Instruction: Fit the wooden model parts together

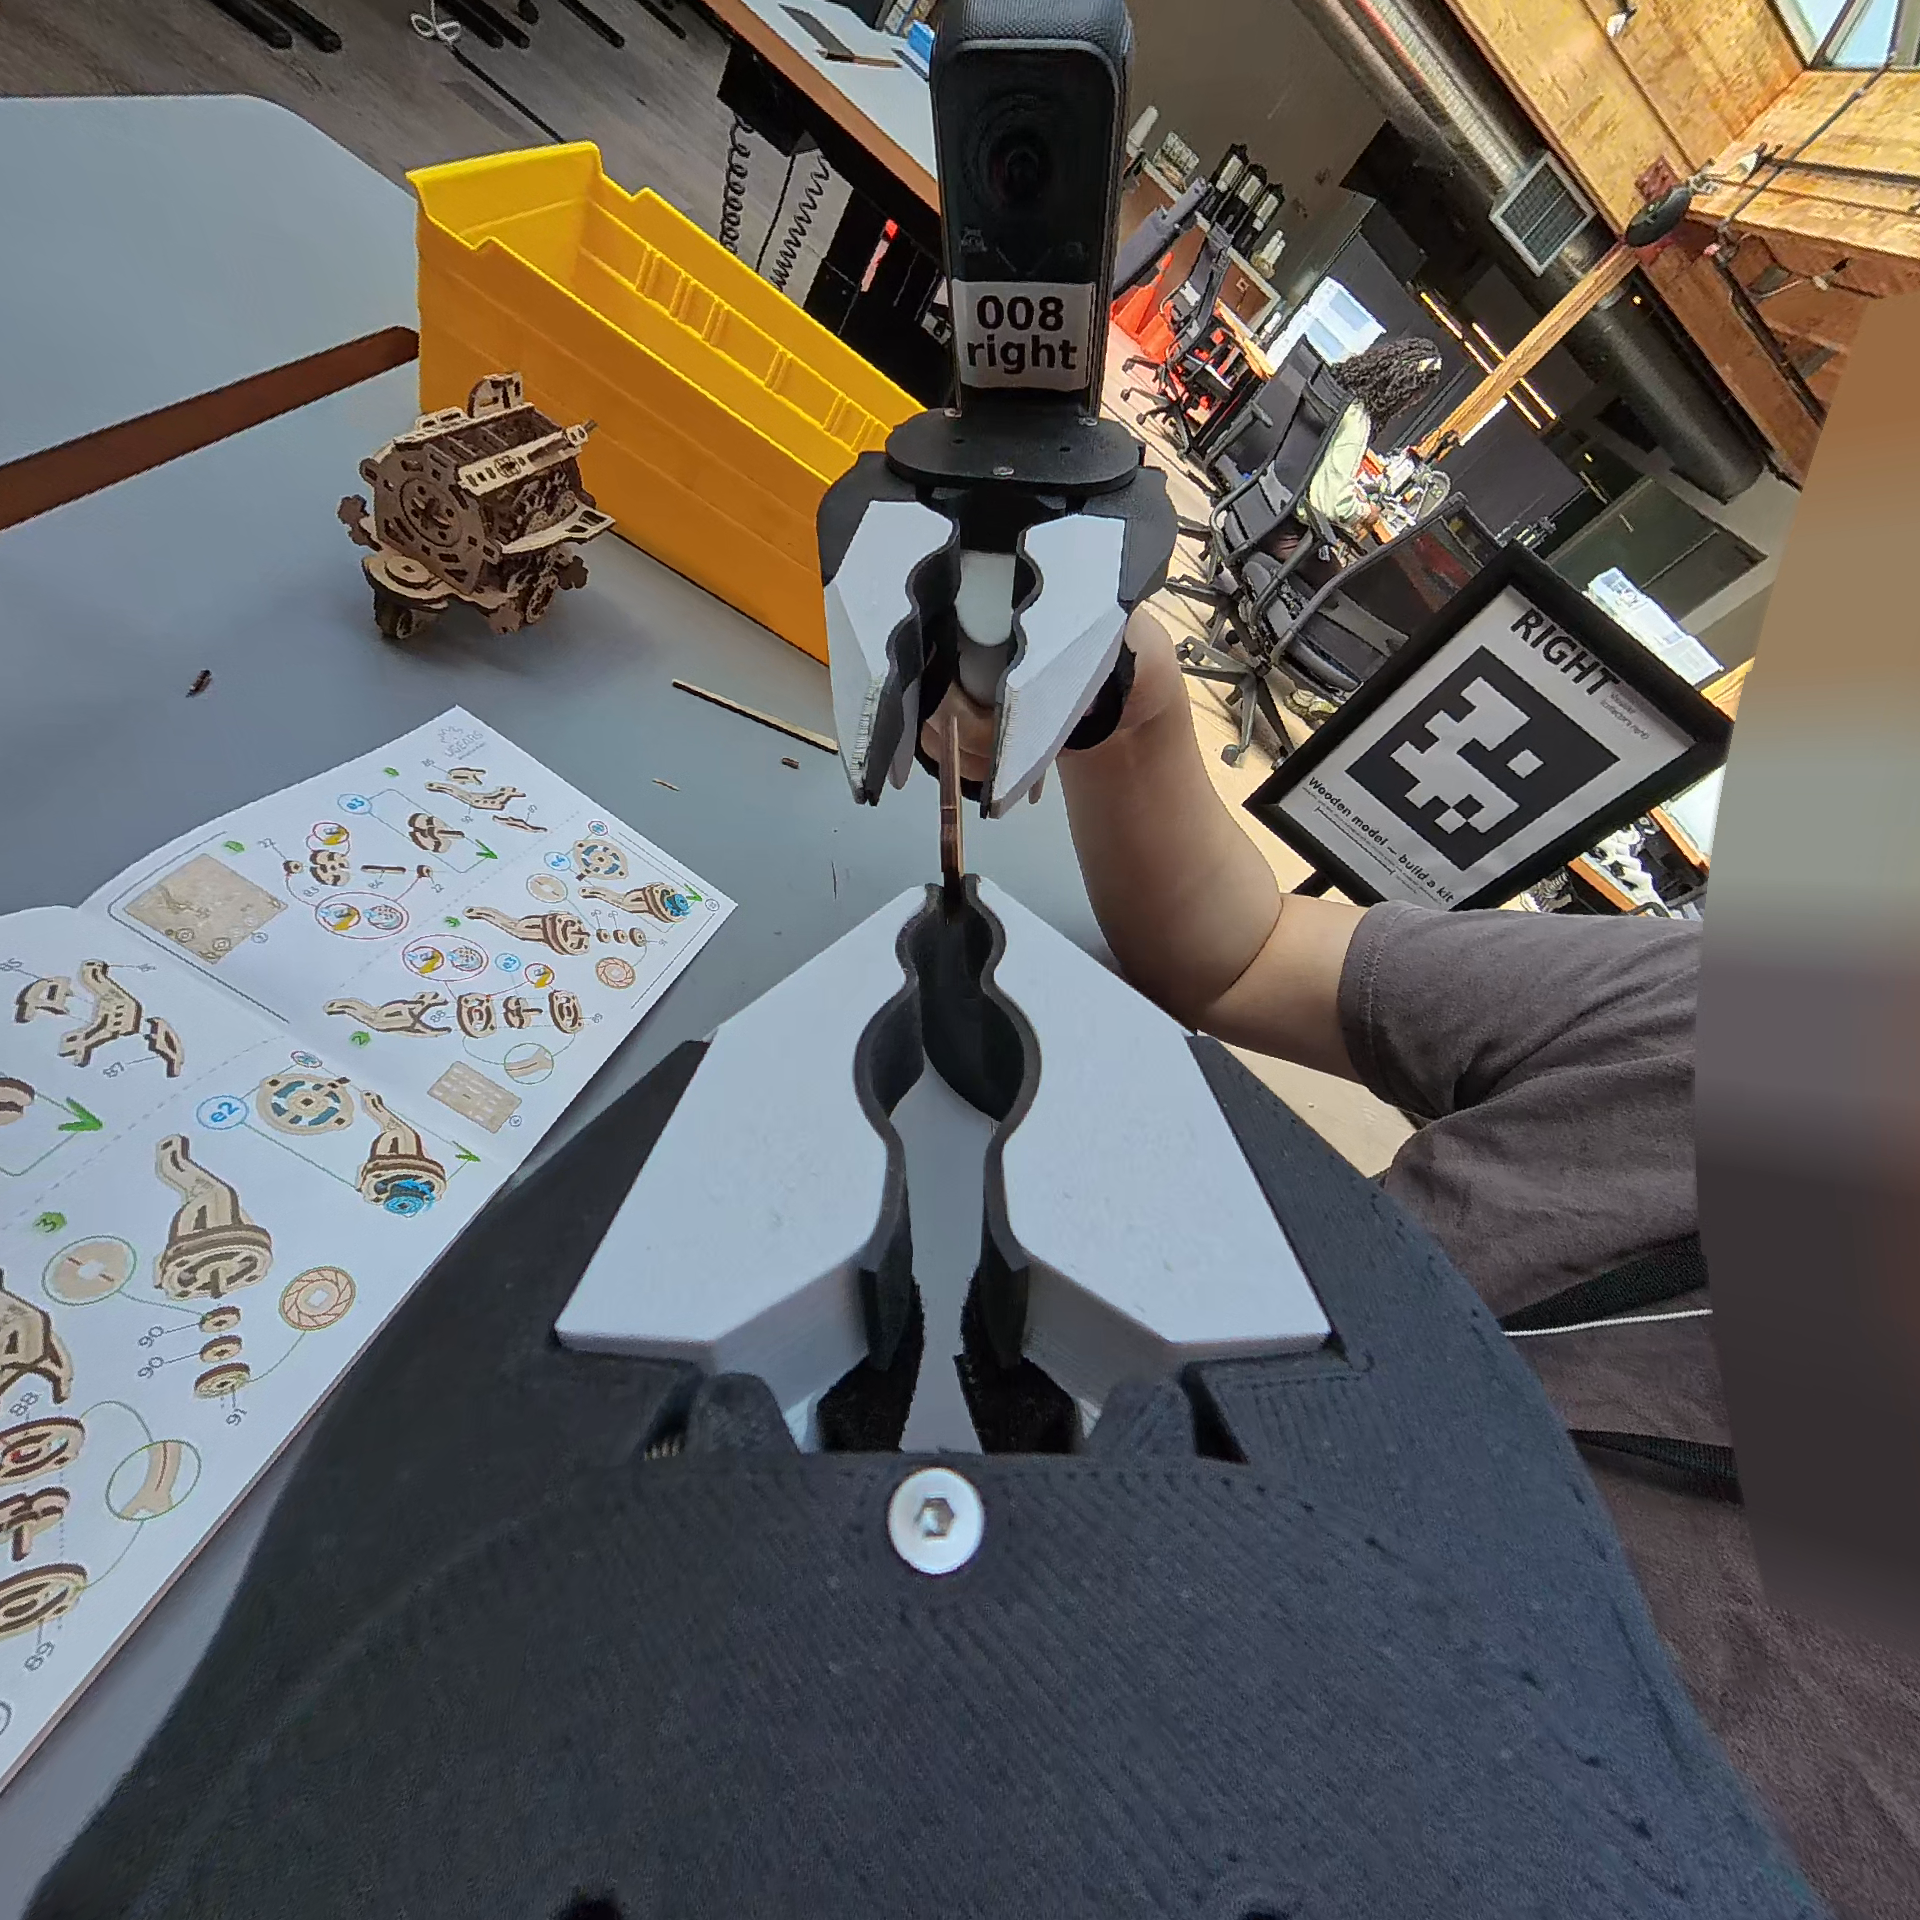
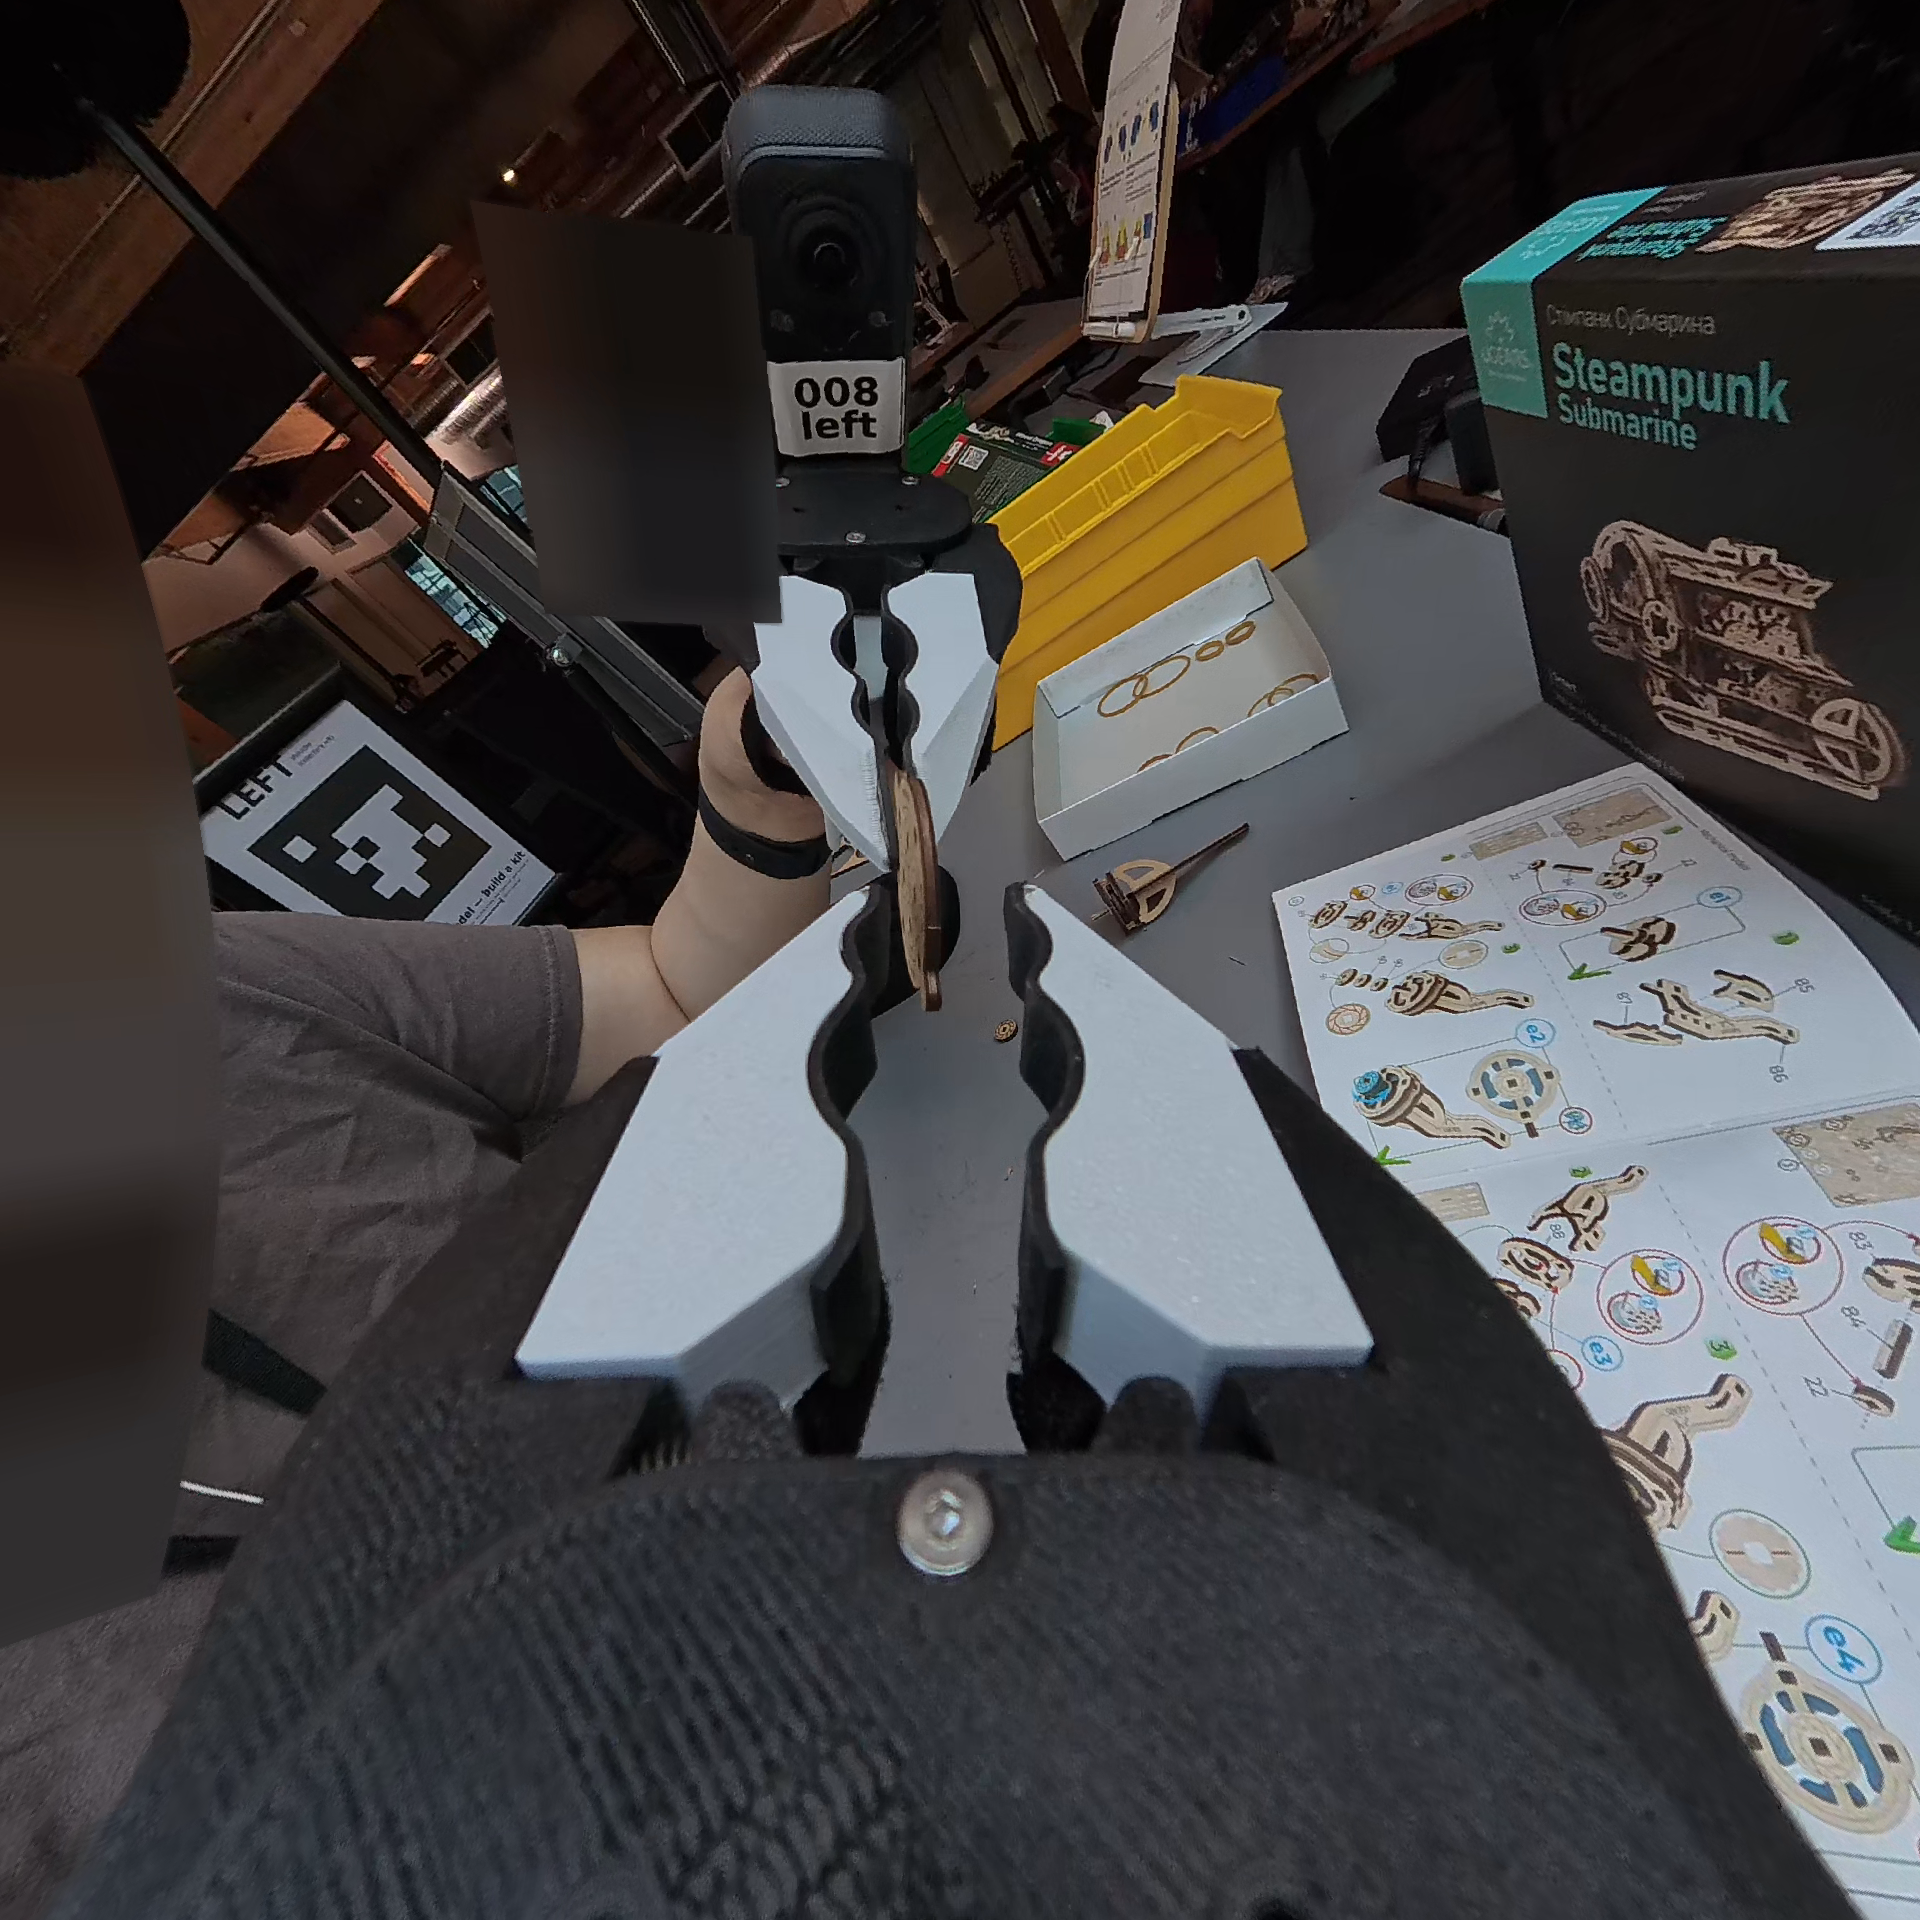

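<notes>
The left gripper (image 1: 951, 904), grey ribbed plastic fingers with wavy black pads, was clamped on a thin round wooden disc (image 2: 914, 883), seen edge-on from its own camera. The right gripper (image 2: 940, 914) faced it, jaws apart, holding nothing, the disc's lower lobe between its tips. Both carried white printed labels. An open manual (image 1: 312, 1039) lay at the desk's near edge, cut off by the frame; a half-built wooden model (image 1: 473, 504) stood beside a yellow bin (image 1: 644, 384). A printed kit box (image 2: 1704, 520) was partly cropped
</notes>
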